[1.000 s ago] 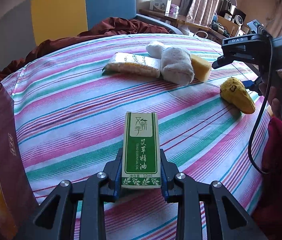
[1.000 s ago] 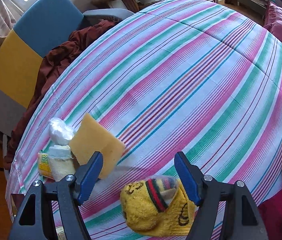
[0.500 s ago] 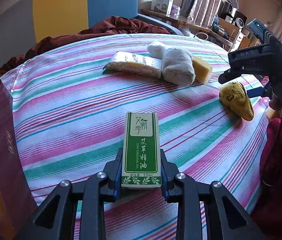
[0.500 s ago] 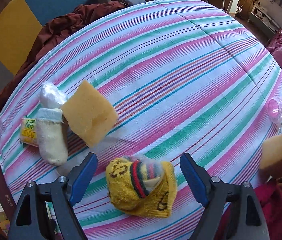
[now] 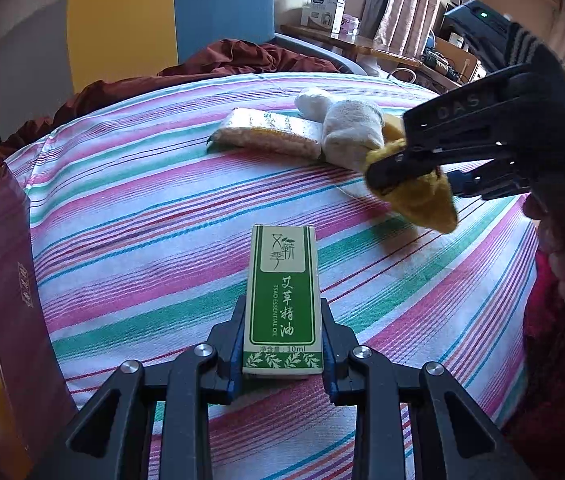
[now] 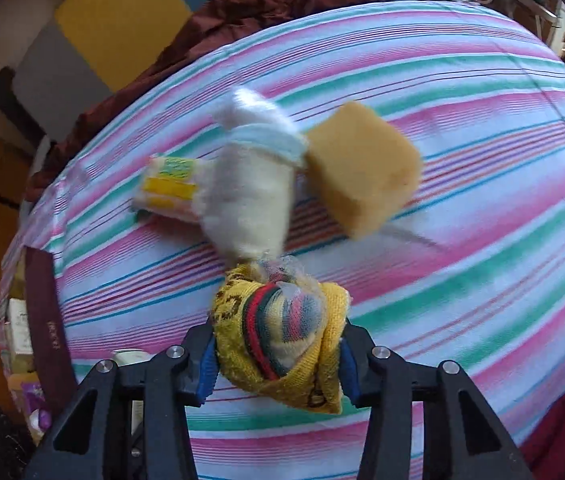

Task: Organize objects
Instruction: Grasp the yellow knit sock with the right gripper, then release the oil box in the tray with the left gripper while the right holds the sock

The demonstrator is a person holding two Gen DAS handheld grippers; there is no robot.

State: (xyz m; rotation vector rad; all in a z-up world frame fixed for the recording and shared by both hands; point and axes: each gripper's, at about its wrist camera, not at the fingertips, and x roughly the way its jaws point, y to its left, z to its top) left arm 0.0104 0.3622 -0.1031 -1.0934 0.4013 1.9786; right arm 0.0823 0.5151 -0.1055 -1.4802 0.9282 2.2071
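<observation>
My left gripper (image 5: pixel 282 344) is shut on a green and white essential-oil box (image 5: pixel 282 296), held above the striped bedspread (image 5: pixel 142 220). My right gripper (image 6: pixel 278 354) is shut on a rolled yellow sock (image 6: pixel 282 336) with red and green bands; it shows in the left wrist view (image 5: pixel 422 196) lifted just over the cloth, with the right gripper (image 5: pixel 410 172) around it. Behind lie a white sock (image 6: pixel 246 200), a yellow sponge (image 6: pixel 362 168) and a wrapped yellow packet (image 6: pixel 166 184), touching each other.
A dark red box with a gold lining (image 5: pixel 6 288) stands open at the left edge of the bed. A crumpled maroon blanket (image 5: pixel 234 60) and a yellow and blue chair (image 5: pixel 162 16) lie behind. A cluttered desk (image 5: pixel 362 40) is at back right.
My right gripper has closed on the yellow sock and carried it left toward the white sock and sponge. My left gripper still holds the box in the same place.
</observation>
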